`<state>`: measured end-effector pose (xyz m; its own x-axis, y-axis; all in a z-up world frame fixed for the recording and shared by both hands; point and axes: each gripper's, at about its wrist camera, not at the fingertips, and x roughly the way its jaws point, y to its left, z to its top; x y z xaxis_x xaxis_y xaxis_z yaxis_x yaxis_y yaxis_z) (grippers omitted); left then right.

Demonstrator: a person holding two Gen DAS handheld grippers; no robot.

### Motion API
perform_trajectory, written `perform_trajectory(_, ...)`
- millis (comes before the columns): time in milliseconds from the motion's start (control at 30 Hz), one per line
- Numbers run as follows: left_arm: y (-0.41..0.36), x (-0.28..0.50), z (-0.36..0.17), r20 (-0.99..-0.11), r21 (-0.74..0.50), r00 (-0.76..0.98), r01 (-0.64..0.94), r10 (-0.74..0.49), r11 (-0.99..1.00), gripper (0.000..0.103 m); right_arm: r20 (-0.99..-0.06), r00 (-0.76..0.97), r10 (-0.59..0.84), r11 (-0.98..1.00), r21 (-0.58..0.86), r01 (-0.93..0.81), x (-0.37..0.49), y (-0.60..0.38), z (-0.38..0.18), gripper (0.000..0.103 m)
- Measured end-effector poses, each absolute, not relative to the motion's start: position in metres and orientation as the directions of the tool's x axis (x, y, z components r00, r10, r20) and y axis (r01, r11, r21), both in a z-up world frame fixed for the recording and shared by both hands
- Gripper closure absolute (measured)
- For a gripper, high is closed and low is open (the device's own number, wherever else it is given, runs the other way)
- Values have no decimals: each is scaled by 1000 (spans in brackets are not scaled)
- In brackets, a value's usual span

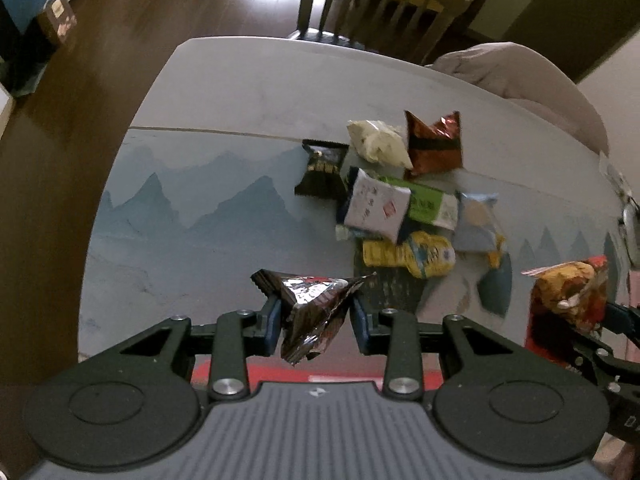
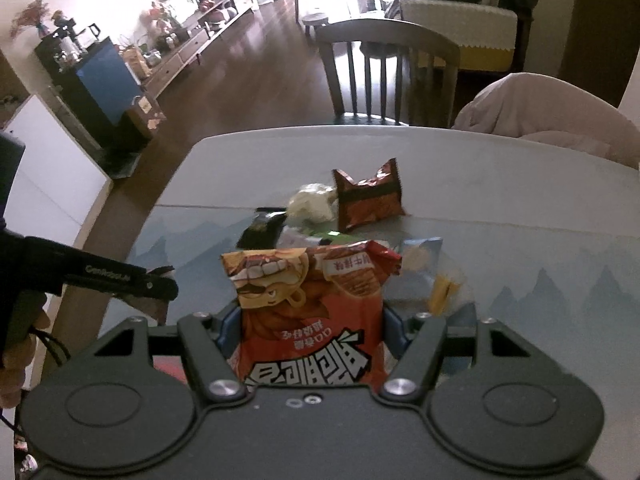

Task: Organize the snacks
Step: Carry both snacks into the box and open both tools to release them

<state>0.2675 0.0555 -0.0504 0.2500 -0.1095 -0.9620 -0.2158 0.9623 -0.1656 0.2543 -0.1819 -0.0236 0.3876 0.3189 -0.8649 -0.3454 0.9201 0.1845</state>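
The left tool [image 1: 314, 320] is clamped on a crumpled dark foil packet [image 1: 312, 312], held above the near edge of the surface [image 1: 224, 92]; its print is too creased to read. The right tool [image 2: 312, 332] grips a red-orange snack bag [image 2: 308, 312] printed upside down with bold Chinese characters, "QQ" and a toothy cartoon mouth. The lettering "GenRobot.AI" shows on the left tool's arm in the right wrist view. Farther back on the surface lies a pile: a black packet [image 1: 322, 168], a cream pouch [image 1: 378, 146], an upright red-brown bag [image 1: 434, 146], a white square packet [image 1: 376, 208] with small unreadable characters, a green-labelled pack [image 1: 432, 204] and a yellow packet [image 1: 408, 254].
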Motion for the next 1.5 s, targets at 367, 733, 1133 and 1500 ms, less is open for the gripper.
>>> perform_trajectory(367, 45, 188, -41, -967, -156, 218, -106, -130, 982, 68, -876, 346, 337, 905, 199, -376, 183, -169, -26, 36)
perform_trajectory(733, 33, 130, -85, -983, -129, 140, -68, -119, 989, 68, -911, 261, 319, 907, 214, -362, 130, -156, -77, 36)
perform_trajectory(1133, 20, 106, -135, -995, -79, 71, -35, -77, 996, 68, -942, 232, 242, 917, 143, -373, 101, -147, -130, 36)
perform_trajectory(1500, 10, 98, -154, -997, -52, 66, -16, -51, 999, 68, -946, 263, 188, 893, 53, -447, 86, -137, -142, 35)
